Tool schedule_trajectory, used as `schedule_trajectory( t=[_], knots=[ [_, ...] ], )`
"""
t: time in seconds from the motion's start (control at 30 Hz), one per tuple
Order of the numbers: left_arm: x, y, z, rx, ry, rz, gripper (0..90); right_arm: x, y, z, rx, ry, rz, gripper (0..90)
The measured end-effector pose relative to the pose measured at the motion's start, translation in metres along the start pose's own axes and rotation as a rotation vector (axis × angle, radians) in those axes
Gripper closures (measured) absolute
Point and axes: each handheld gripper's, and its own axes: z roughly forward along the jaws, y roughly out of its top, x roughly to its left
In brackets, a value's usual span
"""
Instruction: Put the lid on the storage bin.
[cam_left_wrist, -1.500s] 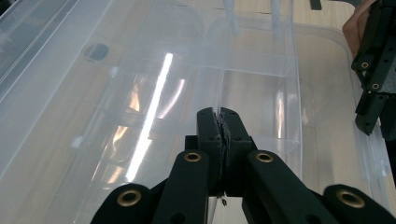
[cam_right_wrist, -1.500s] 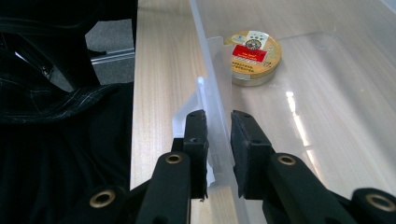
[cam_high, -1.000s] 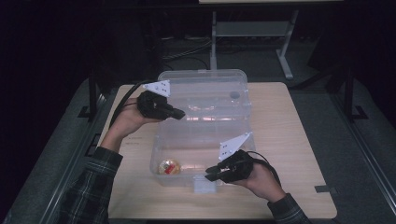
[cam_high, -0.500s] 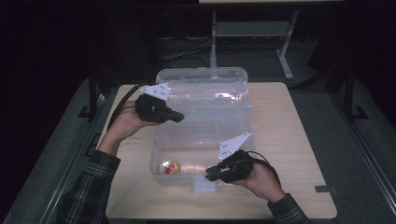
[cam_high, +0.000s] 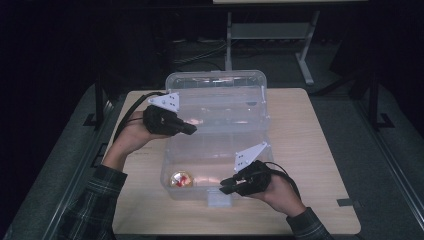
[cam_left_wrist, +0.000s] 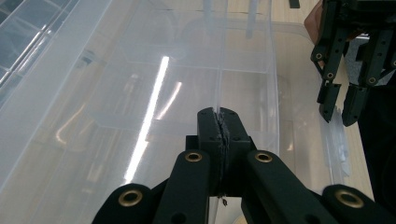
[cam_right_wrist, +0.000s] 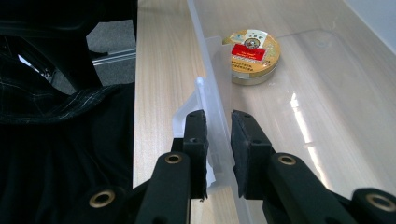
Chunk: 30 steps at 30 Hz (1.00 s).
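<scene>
On the wooden table (cam_high: 310, 150) stands a clear plastic box (cam_high: 220, 150) with its lid (cam_high: 215, 80) open at the far side. At the left, the left claw (cam_left_wrist: 219, 123) is pressed together on a thin clear inner tray (cam_left_wrist: 243, 70), pinching its edge. Inside the box, near the front left corner, lies a round gold tin (cam_right_wrist: 252, 49). At the right, the right claw (cam_right_wrist: 218, 135) pinches the front wall of the box, beside its latch (cam_high: 219, 200).

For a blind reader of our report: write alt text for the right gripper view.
The right gripper clamps the near wall of a clear plastic box, one black jaw outside and one inside. A round gold tin with a red label lies on the box floor beyond, and the wooden table runs alongside.
</scene>
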Motion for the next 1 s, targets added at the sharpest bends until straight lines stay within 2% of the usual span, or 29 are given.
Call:
schedule_trajectory(
  t=[1.0],
  knots=[
    [-0.023, -0.008, -0.002, -0.009, -0.029, 0.011, 89.6, 0.000, 0.000, 0.000, 0.000, 0.000, -0.003, 76.5]
  ],
)
